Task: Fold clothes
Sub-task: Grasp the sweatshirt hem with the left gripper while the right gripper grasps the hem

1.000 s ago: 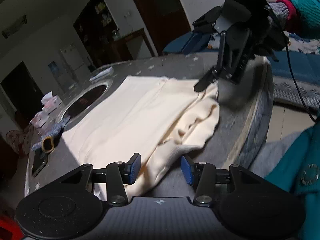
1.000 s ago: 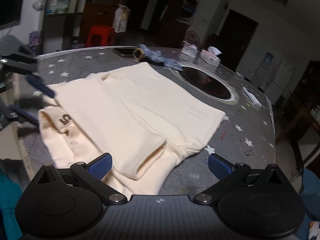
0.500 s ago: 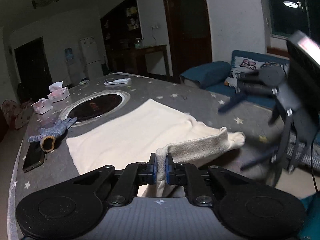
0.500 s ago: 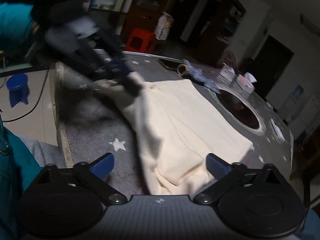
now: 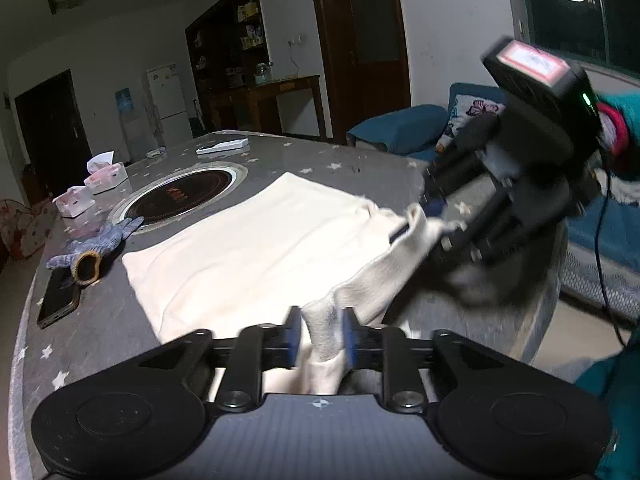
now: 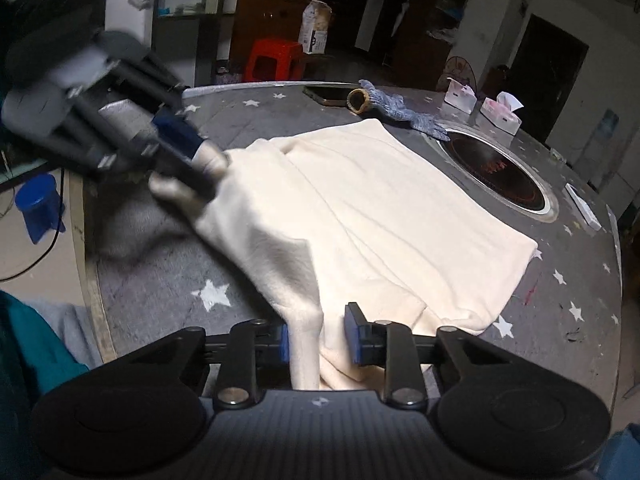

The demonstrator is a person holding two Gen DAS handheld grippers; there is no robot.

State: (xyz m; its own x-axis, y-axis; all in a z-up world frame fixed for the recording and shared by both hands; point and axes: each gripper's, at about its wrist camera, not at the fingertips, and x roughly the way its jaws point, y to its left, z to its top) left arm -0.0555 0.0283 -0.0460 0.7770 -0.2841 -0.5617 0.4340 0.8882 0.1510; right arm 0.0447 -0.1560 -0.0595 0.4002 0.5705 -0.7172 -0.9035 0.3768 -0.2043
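Cream garment [image 5: 256, 248] lies mostly flat on the star-print worktop [image 5: 104, 328], ahead of both sets of jaws. Its near edge is bunched up and lifted toward them.

Left gripper [image 5: 320, 338]: a thick wad of the edge sits between the jaws, pads against the cloth both sides, so grasping it. Jaws have just been easing apart a bit, so grip looks loose.

Right gripper [image 6: 318, 338]: jaws have just been closing. A cloth ridge stands between them, against the left pad, w/ a clear gap to the right pad, so not yet clamped.

Handling, my read: soft, light knit, no stiffness. It drapes and sags between holds, stretches if tugged, and layers slip over each other. Not fragile. Best taken at a corner or hem, pinching all layers deep between the jaws, one hold each side, edge kept taut.

Glove [image 5: 96, 246], phone [image 5: 58, 300] and inset hob [image 5: 182, 196] sit beyond the garment, apart from it.
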